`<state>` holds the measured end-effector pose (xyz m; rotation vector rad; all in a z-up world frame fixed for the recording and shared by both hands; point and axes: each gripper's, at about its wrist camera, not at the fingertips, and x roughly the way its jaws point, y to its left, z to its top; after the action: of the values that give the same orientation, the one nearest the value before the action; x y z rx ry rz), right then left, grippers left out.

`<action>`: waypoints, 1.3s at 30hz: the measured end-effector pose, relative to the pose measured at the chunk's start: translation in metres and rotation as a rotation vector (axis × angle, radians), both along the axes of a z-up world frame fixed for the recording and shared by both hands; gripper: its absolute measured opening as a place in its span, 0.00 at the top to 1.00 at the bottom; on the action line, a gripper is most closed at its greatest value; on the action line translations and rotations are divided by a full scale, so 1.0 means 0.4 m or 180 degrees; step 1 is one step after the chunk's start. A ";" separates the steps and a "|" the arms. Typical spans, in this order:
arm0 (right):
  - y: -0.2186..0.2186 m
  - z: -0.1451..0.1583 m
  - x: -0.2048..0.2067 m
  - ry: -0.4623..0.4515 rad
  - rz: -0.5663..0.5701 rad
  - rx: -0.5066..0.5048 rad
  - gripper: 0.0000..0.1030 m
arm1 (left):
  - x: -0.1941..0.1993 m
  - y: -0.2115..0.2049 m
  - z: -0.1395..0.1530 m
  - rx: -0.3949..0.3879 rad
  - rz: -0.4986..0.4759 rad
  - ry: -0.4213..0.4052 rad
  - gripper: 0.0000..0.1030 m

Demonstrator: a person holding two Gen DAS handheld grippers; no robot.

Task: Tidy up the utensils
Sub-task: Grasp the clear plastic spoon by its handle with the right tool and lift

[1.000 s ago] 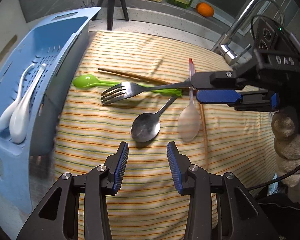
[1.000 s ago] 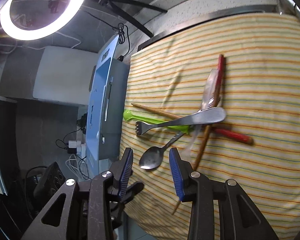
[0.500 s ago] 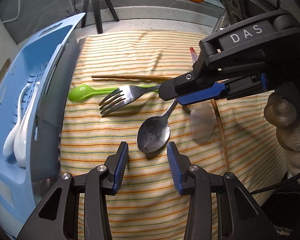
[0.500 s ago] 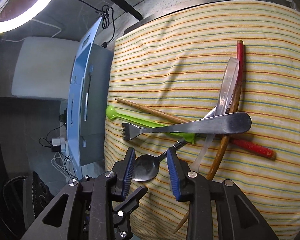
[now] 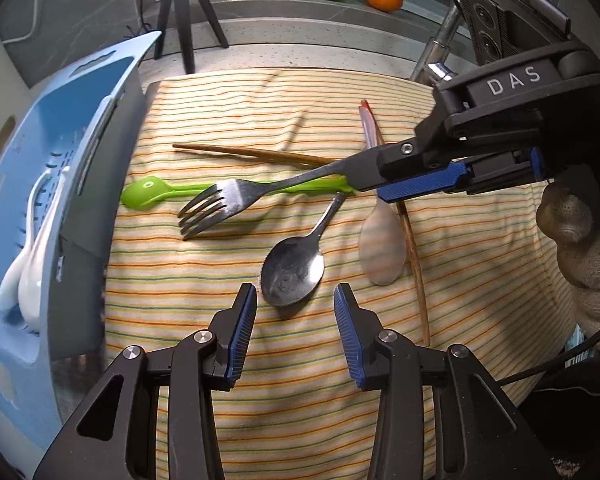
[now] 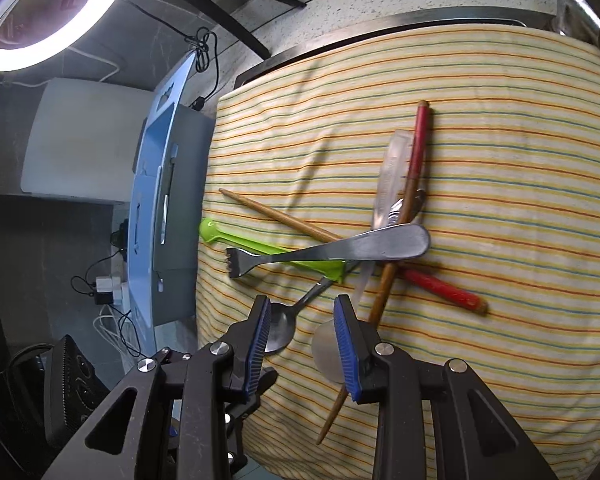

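Over the last second my right hand-held gripper has dipped closer to the heap on the striped cloth and drawn its jaws in a little. They have settled half open, with nothing between the pads. In its own view the bowl of the metal spoon has slid partly behind one finger and the translucent spoon behind the other.

My left hand-held gripper has barely moved. It hangs just short of the metal spoon's bowl, jaws apart and empty.

None of the utensils has shifted. The fork still lies across the green plastic spoon and a wooden chopstick, and the metal spoon's handle runs in under that crossing.

Only two white spoons sit in the blue drainer basket beside the cloth, so I judge the sorting barely begun. The fork on top looks like the natural first pick.
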<state>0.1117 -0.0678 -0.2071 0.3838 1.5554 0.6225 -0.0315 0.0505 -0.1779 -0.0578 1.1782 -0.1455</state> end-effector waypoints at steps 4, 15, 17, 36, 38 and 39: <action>-0.016 0.000 0.004 -0.0036 0.0003 -0.0065 0.71 | -0.013 0.009 0.013 0.0058 0.0061 -0.0017 0.62; -0.037 -0.023 0.013 0.0007 0.0028 -0.0146 0.72 | 0.025 -0.074 0.015 -0.0234 -0.0273 -0.0016 0.62; -0.034 -0.029 0.013 0.0027 0.0041 -0.0134 0.75 | 0.039 -0.090 -0.002 -0.0326 -0.0318 0.0042 0.62; -0.042 -0.074 -0.013 0.0370 -0.0156 0.0152 0.90 | 0.051 -0.131 -0.022 -0.0406 -0.0414 0.0035 0.66; -0.051 -0.073 -0.023 0.0455 -0.0211 0.0232 0.91 | 0.035 -0.128 -0.008 -0.0431 -0.0395 0.0025 0.66; -0.051 -0.069 -0.030 0.0479 -0.0218 0.0269 0.91 | 0.026 -0.128 0.000 -0.0436 -0.0397 0.0019 0.66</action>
<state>0.0998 -0.0883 -0.2349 0.5563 1.6550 0.6189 -0.0213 -0.0008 -0.1781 -0.1053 1.1769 -0.3362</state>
